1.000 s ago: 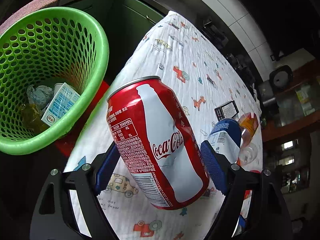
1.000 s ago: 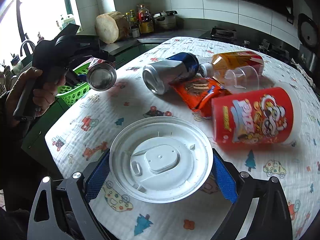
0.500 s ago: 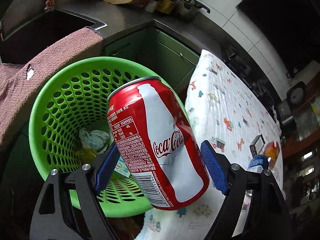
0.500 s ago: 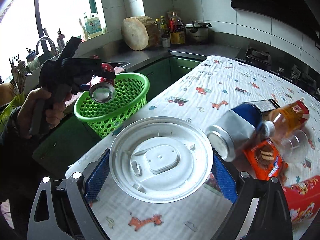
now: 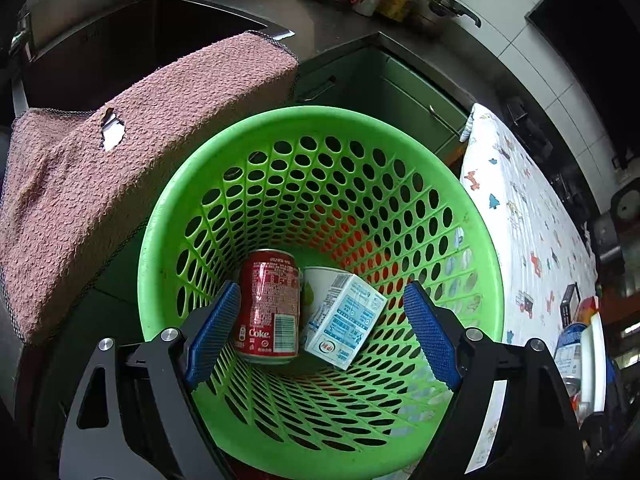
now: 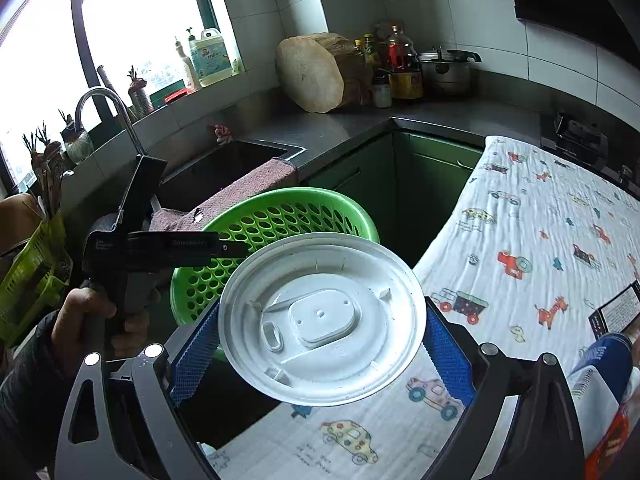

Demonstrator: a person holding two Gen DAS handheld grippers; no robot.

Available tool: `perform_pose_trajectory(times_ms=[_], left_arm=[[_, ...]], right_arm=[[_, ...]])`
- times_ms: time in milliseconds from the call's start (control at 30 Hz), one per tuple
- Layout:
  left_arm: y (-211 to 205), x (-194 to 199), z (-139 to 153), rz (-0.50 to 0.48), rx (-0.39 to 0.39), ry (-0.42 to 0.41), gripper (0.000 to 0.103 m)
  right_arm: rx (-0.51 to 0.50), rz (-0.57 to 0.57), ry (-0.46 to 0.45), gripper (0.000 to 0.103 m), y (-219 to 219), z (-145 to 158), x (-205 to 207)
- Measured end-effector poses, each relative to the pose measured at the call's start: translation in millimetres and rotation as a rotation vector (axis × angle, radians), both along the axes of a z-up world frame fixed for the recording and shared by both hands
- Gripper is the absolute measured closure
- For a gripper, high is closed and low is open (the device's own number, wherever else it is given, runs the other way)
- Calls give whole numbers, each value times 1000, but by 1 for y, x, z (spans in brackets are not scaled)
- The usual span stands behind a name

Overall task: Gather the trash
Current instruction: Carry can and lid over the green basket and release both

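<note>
Left hand-held gripper (image 5: 320, 334) hangs over the green basket (image 5: 168, 216), jaws wide with nothing between the pads, having just opened a bit further. Red cola can (image 5: 269, 306) lies at the basket bottom below it, touching a white-blue carton (image 5: 344, 318). Right hand-held gripper (image 6: 320, 354) clamps the white plastic lid (image 6: 322, 318) by its rim, near the basket, over the surface (image 6: 532, 232) edge.

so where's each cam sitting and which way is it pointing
Left wrist: on the left gripper, aimed steeply down into the green basket holding a red can; only its open fingers show.
Right wrist: on the right gripper, which clamps a white lid, facing the sink corner; the person's left hand shows.
Shared: basket, pink towel.
</note>
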State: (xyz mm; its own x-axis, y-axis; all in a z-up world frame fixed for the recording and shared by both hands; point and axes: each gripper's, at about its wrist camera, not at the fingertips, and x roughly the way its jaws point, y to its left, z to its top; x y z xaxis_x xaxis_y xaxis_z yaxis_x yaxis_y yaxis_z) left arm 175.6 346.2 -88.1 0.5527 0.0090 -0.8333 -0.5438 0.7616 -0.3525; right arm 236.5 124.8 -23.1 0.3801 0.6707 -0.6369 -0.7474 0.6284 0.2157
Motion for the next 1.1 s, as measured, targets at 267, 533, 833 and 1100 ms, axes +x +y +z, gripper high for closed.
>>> perform_pose_trajectory(times_ms=[267,533,833,1100], left_arm=[[17,-30,10,40,-8,-56,18],[19,-39,29,38,8,-105,17],[11,-43,47,28,36,-131,15],[-16,-35,58,-24,59,-155,15]], right_arm=[[-15,35,36,12,57,-15,21],[-45,68,73,11,88,-37,25],[-34,78,65,8,90,-35,17],[-14,10,-8,8,32,-17,-10]])
